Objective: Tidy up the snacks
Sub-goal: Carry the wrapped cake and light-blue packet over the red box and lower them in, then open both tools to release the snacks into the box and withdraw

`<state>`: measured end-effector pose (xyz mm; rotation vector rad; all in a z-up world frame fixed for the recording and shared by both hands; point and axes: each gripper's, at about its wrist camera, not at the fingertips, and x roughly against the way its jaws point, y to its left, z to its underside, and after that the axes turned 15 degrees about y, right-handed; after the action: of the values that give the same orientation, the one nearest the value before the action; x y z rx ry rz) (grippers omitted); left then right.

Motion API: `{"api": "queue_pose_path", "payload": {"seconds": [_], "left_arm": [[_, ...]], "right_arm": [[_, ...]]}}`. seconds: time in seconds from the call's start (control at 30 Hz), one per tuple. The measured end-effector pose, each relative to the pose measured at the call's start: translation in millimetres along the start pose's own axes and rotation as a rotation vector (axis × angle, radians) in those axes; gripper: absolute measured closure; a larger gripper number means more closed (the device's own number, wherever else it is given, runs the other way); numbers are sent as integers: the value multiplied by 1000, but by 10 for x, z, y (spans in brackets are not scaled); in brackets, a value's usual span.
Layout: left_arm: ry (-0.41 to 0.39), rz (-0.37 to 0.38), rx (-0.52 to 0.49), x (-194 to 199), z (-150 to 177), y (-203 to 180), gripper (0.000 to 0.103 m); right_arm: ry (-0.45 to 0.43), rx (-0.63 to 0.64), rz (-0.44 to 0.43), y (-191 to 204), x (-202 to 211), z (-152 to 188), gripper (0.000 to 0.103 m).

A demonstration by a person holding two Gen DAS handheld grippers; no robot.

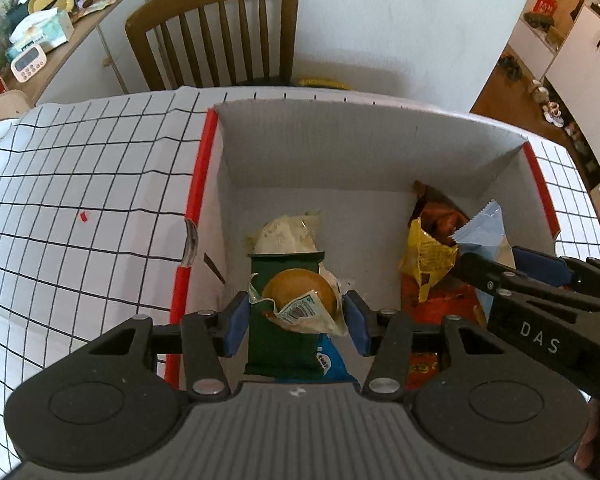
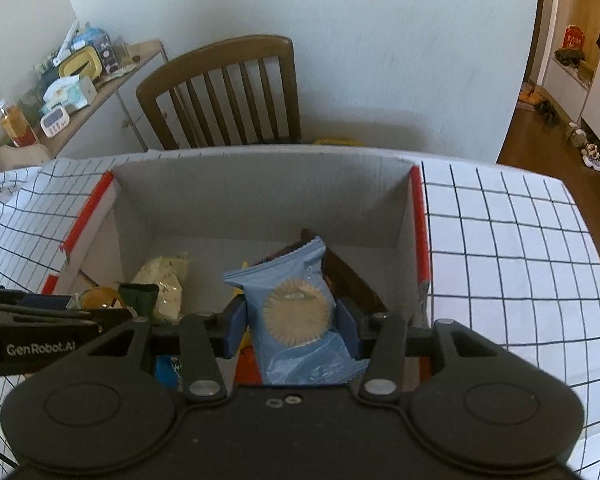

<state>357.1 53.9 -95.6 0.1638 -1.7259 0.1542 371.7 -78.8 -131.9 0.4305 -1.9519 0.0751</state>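
I hold both grippers over the open box [image 1: 380,148] on the counter [image 1: 80,184], where snacks collect. Left gripper [image 1: 296,320] pinches the bun packet [image 1: 300,300]; right gripper [image 2: 290,326] pinches the blue biscuit packet [image 2: 296,308], both poised for release inside.

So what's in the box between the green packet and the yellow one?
Just bare grey box floor between the green packet and the yellow packet, in the left wrist view.

Box [image 1: 340,148] back floor lies bare; snack packets [image 1: 428,256] crowd its near half.
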Motion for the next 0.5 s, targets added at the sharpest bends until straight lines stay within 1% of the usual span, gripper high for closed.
{"api": "queue_pose_path", "payload": {"seconds": [0.37, 0.47, 0.5], "left_arm": [[35, 4, 12, -147, 8, 46, 52], [30, 14, 22, -130, 24, 73, 51], [31, 23, 24, -118, 31, 85, 51]], "right_arm": [[31, 3, 4, 7, -85, -1, 54], [29, 0, 7, 15, -82, -4, 45], [25, -2, 10, 13, -69, 4, 41]]}}
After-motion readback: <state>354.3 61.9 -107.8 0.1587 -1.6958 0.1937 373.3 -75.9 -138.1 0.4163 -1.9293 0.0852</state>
